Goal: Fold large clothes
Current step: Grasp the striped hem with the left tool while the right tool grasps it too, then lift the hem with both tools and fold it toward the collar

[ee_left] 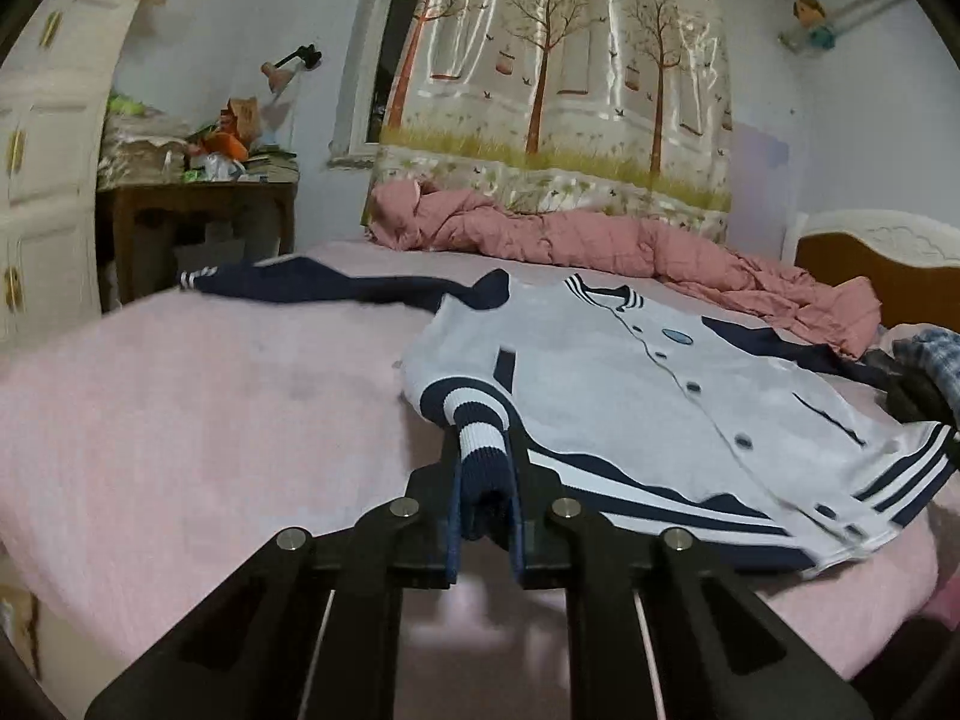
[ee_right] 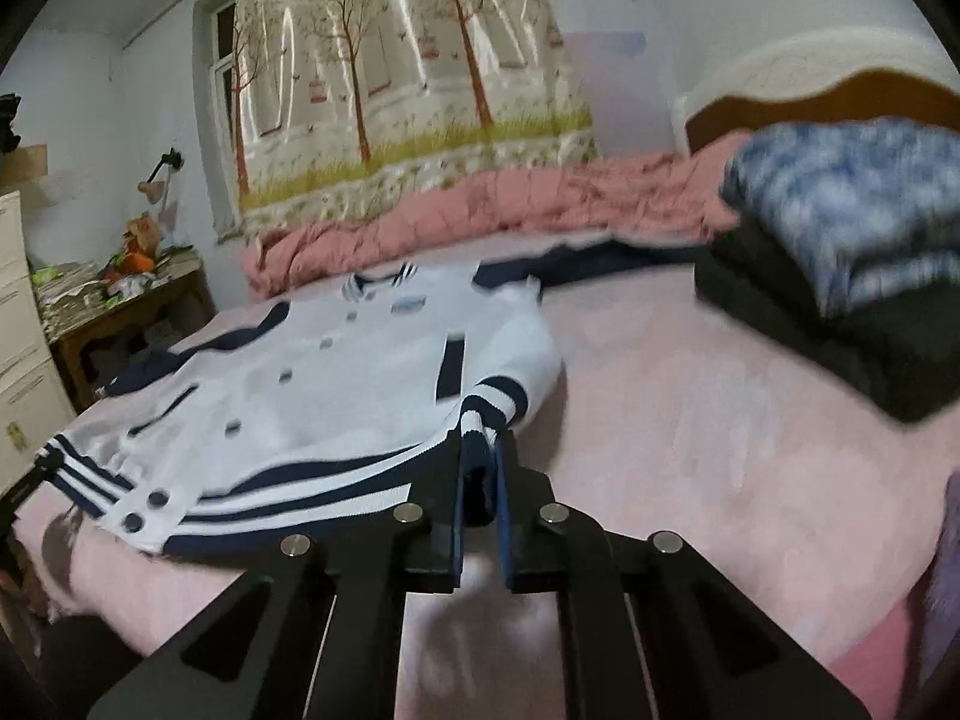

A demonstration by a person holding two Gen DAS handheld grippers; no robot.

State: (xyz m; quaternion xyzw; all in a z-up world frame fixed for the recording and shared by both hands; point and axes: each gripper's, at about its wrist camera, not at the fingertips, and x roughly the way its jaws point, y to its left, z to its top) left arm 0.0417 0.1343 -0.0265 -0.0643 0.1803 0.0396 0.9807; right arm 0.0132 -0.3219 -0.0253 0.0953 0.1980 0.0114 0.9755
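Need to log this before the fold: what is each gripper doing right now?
Left gripper: closed on the striped ribbed hem of the white and navy baseball jacket.
Right gripper: closed on the same hem's other corner.

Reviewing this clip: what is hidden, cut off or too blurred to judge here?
- Left wrist view: the white-and-navy varsity jacket has its far navy sleeve running behind the dark folded pile.
- Right wrist view: the blue patterned folded garment is motion-blurred.
- Both views: hem fabric deep between the pads is hidden.

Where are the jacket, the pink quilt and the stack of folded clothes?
jacket (ee_left: pixel 600 360): left wrist view, on its white front panel.
pink quilt (ee_left: pixel 540 234): left wrist view, on its bunched middle.
stack of folded clothes (ee_right: pixel 840 228): right wrist view, on the blue patterned top piece.
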